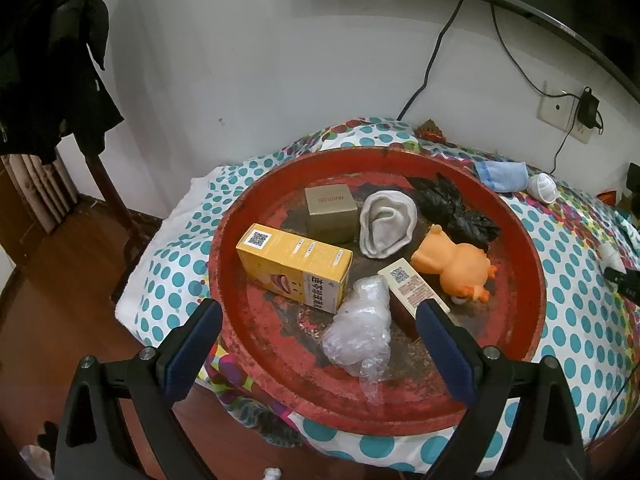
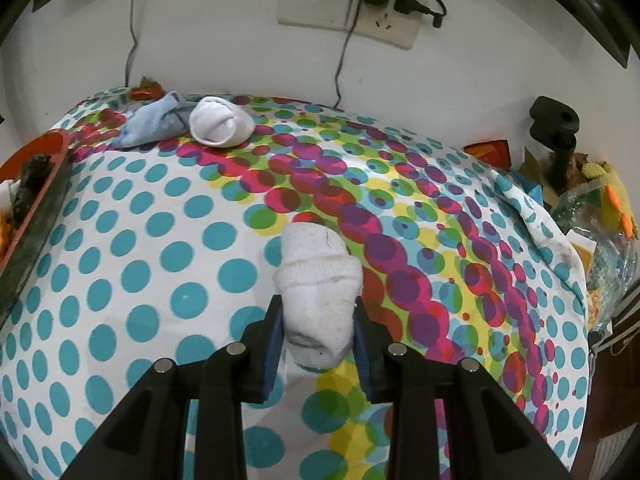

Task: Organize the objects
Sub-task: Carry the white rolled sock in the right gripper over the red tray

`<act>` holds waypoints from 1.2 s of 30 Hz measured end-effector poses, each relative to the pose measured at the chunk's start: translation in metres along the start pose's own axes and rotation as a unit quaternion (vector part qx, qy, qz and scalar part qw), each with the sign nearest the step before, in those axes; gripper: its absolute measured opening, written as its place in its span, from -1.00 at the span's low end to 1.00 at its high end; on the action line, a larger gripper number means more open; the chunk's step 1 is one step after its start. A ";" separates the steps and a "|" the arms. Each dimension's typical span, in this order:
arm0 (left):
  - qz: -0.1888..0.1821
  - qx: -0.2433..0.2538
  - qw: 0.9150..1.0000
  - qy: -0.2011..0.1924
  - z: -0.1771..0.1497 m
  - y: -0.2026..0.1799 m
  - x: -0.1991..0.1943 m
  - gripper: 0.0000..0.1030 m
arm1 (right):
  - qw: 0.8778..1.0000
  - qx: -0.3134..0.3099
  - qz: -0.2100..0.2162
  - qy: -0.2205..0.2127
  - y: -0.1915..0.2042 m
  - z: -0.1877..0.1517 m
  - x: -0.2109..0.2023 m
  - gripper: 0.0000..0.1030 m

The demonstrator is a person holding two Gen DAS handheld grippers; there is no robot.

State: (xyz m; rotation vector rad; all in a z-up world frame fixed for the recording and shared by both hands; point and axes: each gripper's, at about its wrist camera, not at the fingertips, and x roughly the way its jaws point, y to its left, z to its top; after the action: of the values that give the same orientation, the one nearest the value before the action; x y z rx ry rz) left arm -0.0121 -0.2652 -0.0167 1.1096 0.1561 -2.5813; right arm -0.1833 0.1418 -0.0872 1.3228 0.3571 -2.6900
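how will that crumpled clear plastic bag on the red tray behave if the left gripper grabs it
The crumpled clear plastic bag looks thin and wrinkled, so it will probably crush flat between the pads rather than resist. It seems very light, likely lifting easily but dangling floppily. Its glossy film may slip, and the open left gripper might drag it across the red tray first.

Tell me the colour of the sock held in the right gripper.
White sock, clearest in the right wrist view.
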 end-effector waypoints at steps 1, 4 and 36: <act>0.000 -0.001 1.000 0.000 0.000 0.001 0.000 0.88 | 1.000 -0.001 0.004 0.001 0.004 -0.001 -0.003 -0.39; 0.001 -0.001 1.000 0.002 -0.001 0.002 0.001 0.89 | 1.000 -0.008 0.012 -0.003 0.018 -0.002 -0.013 -0.39; 0.003 -0.027 1.000 0.010 0.001 0.023 0.006 0.91 | 0.983 -0.136 0.105 -0.058 0.159 0.046 -0.083 -0.39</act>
State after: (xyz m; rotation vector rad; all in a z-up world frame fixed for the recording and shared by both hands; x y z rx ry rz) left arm -0.0088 -0.2881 -0.0194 1.1162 0.2255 -2.5460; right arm -0.1337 -0.0228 -0.0190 1.0589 0.5197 -2.4268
